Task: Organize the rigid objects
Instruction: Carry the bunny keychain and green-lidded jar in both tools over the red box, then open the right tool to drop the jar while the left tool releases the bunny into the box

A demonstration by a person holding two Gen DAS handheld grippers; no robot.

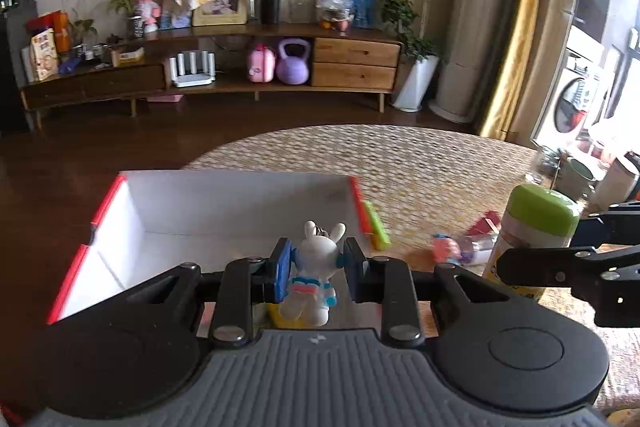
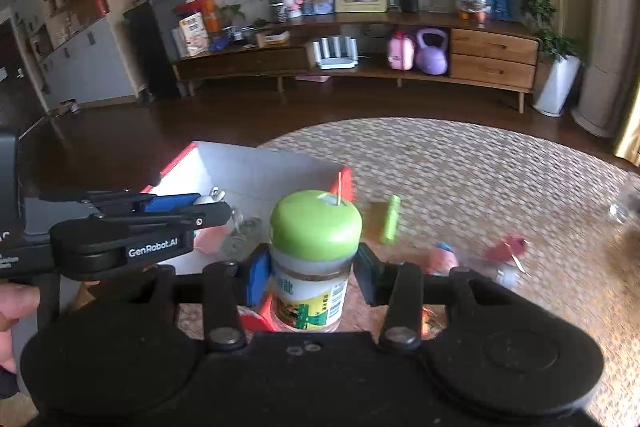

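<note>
Carry step. Left gripper (image 1: 316, 267) clamped on rabbit (image 1: 314, 277), over box (image 1: 240, 199) near edge. Right gripper (image 2: 310, 277) clamped on jar (image 2: 314, 259), box at 10 o'clock. Next: over box, lower, release.

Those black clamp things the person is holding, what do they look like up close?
Each is matte black plastic. The left gripper has two round housings, silver rivets on its linkage bars, a ribbed grey panel and blue finger pads. The right gripper matches. White "GenRobot.AI" lettering marks the left one's side. No cables or sleeves show.

White rabbit figurine (image 1: 314, 267) upright, green-lidded jar (image 2: 314, 259) upright, white box (image 1: 224, 211) open
</note>
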